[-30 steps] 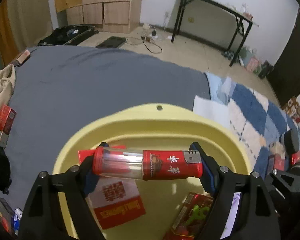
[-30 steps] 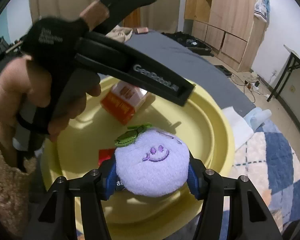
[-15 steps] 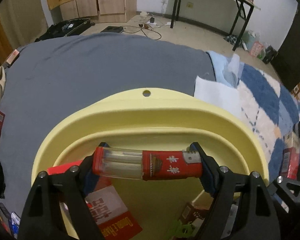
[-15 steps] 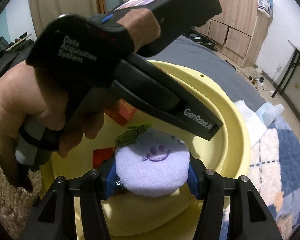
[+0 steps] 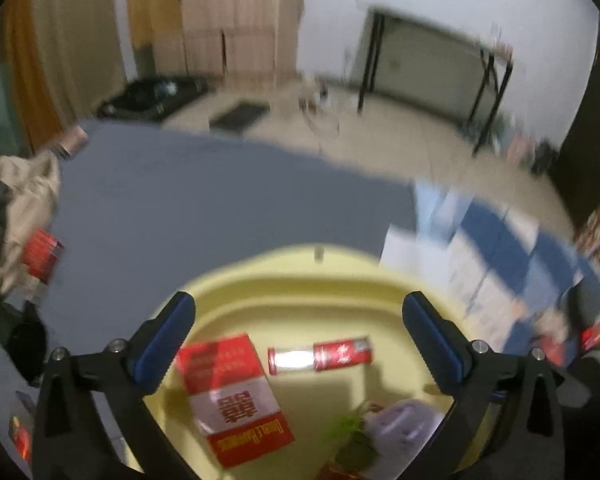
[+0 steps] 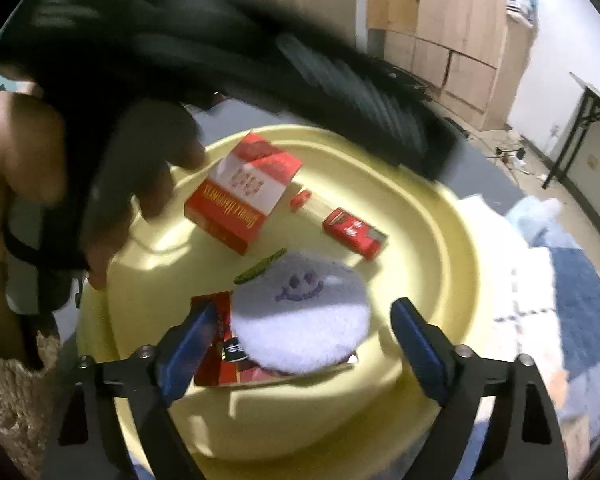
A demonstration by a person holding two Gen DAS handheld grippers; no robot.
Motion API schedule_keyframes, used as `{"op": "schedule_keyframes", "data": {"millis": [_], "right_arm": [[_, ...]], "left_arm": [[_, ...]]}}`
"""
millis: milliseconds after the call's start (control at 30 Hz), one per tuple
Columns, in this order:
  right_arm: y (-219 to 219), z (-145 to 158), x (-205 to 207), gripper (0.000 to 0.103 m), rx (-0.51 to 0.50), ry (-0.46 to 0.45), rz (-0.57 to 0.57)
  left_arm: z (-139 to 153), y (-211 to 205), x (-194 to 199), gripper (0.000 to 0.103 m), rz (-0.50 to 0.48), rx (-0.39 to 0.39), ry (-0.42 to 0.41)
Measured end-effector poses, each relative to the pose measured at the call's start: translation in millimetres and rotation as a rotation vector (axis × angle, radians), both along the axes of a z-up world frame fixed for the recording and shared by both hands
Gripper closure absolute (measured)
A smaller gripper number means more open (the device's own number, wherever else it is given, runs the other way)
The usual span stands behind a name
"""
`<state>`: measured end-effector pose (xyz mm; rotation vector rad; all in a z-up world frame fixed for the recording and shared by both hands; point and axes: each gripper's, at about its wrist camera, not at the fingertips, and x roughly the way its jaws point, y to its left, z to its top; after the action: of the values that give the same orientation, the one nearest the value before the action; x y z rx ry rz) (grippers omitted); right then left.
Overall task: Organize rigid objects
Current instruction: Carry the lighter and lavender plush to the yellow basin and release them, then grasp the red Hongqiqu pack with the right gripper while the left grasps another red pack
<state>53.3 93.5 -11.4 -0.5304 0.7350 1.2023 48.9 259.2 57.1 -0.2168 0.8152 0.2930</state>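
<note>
A: Where is the lighter?
B: The lighter (image 5: 319,354) lies in the yellow basin (image 5: 284,280), lower centre of frame, right of the red cigarette pack (image 5: 232,396). The left gripper (image 5: 300,320) is opening, nothing between its jaws.
A: And the right gripper (image 6: 296,336)?
B: Also opening; the purple plush (image 6: 300,312) sits loose between its pads, in the basin.

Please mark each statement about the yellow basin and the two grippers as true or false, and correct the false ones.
1. The lighter lies inside the yellow basin. True.
2. The left gripper grips the lighter. False: its jaws are opening, with nothing between them.
3. The purple plush lies in the basin. True.
4. The right gripper squeezes the plush. False: its jaws are opening and stand clear of it.
5. The red and white box lies outside the basin. False: it is inside.
</note>
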Motion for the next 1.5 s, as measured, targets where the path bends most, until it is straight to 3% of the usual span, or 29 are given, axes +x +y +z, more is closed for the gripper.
{"op": "schedule_keyframes", "data": {"millis": [100, 167, 300, 400, 533, 667, 800, 1100, 1200, 1500], "right_arm": [[-32, 26, -2, 0.004, 0.038, -0.039, -0.064], [-69, 51, -4, 0.003, 0.072, -0.061, -0.132], [-161, 95, -8, 0.0, 0.109, -0.168, -0.42], [-252, 108, -5, 0.0, 0.18, -0.195, -0.673], [-316, 96, 10, 0.0, 0.162, -0.159, -0.799], [-342, 96, 10, 0.0, 0.202, -0.125, -0.777], [-364, 97, 9, 0.0, 0.177, -0.142, -0.772], [-360, 105, 11, 0.0, 0.076, -0.098, -0.719], [-355, 94, 24, 0.0, 0.051, -0.08, -0.713], [-345, 58, 48, 0.002, -0.049, -0.023, -0.677]], "left_arm": [[37, -13, -20, 0.0, 0.008, 0.001, -0.127], [55, -34, -25, 0.0, -0.042, -0.01, -0.197], [70, -87, -16, 0.0, -0.2, -0.05, -0.273], [59, -127, 5, 0.0, -0.308, -0.083, -0.243], [31, -182, 31, 0.0, -0.428, 0.032, -0.099], [16, -216, 42, 0.0, -0.499, 0.066, -0.05], [4, -231, 44, 0.0, -0.524, 0.105, -0.013], [-1, -241, 42, 0.0, -0.551, 0.123, -0.005], [-5, -237, 44, 0.0, -0.538, 0.15, 0.009], [-36, -242, 61, 0.0, -0.576, 0.085, 0.121]]}}
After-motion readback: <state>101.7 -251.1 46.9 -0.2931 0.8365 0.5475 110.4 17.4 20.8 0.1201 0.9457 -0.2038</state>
